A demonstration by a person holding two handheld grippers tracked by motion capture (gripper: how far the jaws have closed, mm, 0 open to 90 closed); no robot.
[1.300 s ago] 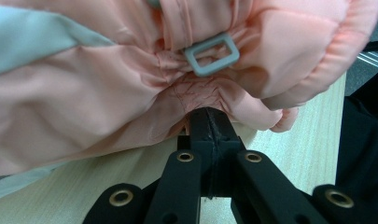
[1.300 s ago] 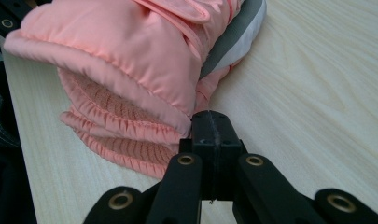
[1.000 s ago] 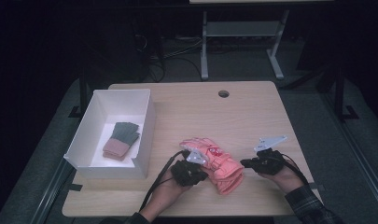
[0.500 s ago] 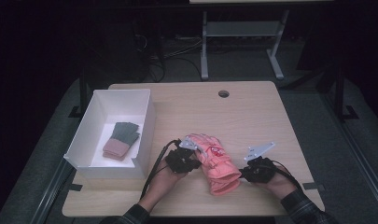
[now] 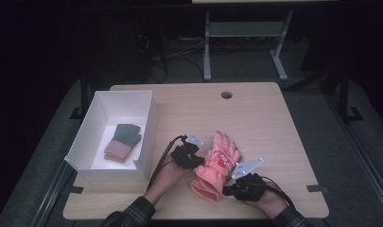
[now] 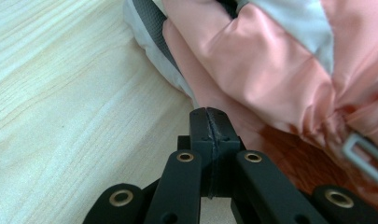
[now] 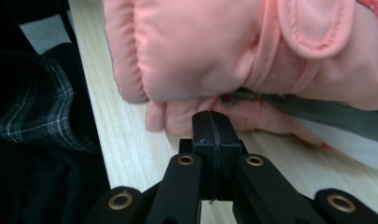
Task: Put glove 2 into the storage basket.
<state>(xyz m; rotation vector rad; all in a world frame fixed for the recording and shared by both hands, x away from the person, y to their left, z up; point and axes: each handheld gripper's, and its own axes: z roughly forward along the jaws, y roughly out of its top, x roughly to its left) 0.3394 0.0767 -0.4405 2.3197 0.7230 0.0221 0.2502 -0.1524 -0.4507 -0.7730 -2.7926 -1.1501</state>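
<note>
A pair of padded pink gloves [image 5: 216, 164] lies stacked on the wooden table [image 5: 255, 118], fingers pointing away from the person and cuffs toward them. My left gripper [image 5: 197, 162] is at the pair's left edge. In the left gripper view its jaws [image 6: 208, 116] are shut, tips against the pink glove [image 6: 270, 70], with nothing seen between them. My right gripper [image 5: 226, 190] sits at the cuff end on the right. Its jaws [image 7: 214, 122] are shut too, tips touching the lower glove's cuff [image 7: 200, 51].
A white open box [image 5: 147, 124] stands at the table's left and holds a small grey and pink knitted pair [image 5: 123, 142]. A round cable hole [image 5: 226, 95] is near the far edge. A plaid sleeve [image 7: 32, 116] lies close to the right gripper.
The pink gloves have turned clockwise, so their fingers now point away from the person. The right gripper has come toward the person and left to the cuff. The left gripper shifted slightly away.
</note>
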